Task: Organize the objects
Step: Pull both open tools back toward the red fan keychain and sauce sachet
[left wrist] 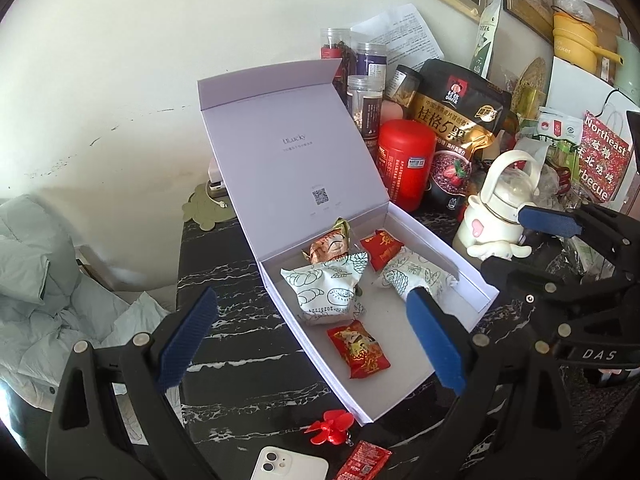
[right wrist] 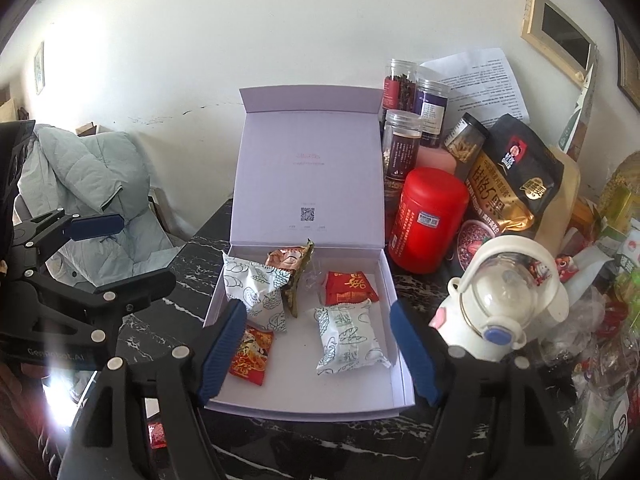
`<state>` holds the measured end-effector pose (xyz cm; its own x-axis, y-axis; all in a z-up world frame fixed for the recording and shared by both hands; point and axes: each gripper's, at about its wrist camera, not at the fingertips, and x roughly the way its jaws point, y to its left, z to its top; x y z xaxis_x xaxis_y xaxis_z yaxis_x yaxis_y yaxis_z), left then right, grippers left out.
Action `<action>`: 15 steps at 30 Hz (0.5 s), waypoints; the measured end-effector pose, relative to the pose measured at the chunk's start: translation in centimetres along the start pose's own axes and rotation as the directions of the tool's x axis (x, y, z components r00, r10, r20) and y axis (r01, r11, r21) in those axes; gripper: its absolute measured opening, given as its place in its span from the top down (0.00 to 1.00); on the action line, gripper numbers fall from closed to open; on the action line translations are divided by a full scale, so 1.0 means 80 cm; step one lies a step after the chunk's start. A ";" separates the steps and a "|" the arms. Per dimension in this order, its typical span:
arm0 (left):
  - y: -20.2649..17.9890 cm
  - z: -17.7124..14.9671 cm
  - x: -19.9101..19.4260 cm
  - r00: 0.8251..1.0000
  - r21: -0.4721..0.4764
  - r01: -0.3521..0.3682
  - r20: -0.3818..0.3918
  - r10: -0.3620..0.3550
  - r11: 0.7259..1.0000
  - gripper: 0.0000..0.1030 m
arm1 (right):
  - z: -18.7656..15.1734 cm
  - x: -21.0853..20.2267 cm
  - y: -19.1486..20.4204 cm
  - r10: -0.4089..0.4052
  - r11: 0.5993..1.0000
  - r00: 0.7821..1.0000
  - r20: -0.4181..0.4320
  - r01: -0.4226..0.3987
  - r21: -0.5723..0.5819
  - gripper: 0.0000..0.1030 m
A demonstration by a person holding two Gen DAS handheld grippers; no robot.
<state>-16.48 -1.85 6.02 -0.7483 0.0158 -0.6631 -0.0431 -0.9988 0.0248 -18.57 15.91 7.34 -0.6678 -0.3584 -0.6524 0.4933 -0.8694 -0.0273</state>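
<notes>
Box sits open on the black marbled table, lid standing up toward the wall, five wrapped snacks already lying in the tray. What looks left to sort is outside it: a small red sachet on the table just off the box's near corner, next to a red propeller-shaped trinket and a white phone. Key relation: in the left wrist view that sachet lies below and between the left gripper fingers, on the near side of the box, so the left hand is the closer tool; from the right wrist view only a red scrap shows low at the left, behind that gripper's own frame, so the right would have to reach across. Sachet's long axis runs diagonally, roughly along the box's near wall; I'd judge a grasp across its short side is needed, approaching from above. Left gripper: jaws spread wide, nothing between the pads. Right gripper: jaws apart, hanging over the tray and straddling the white patterned packet without touching it, empty. Risk: sachet is flat, so pads may slide over it.
</notes>
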 end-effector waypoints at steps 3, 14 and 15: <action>-0.002 -0.008 -0.012 1.000 0.006 -0.003 -0.001 0.003 1.000 0.07 | -0.006 -0.014 0.006 0.000 1.000 1.000 0.006 0.000 -0.001 0.27; -0.012 -0.042 -0.046 1.000 0.023 -0.016 0.001 0.016 1.000 0.07 | -0.037 -0.049 0.021 -0.004 1.000 1.000 0.012 0.004 0.009 0.27; -0.012 -0.045 -0.048 1.000 0.023 -0.016 0.000 0.016 1.000 0.07 | -0.040 -0.051 0.021 -0.005 1.000 1.000 0.010 0.005 0.010 0.27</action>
<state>-11.19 -1.10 5.86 -0.7488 -0.0004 -0.6628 -0.0464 -0.9975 0.0531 -13.23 16.96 7.50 -0.6762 -0.3573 -0.6443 0.4845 -0.8745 -0.0235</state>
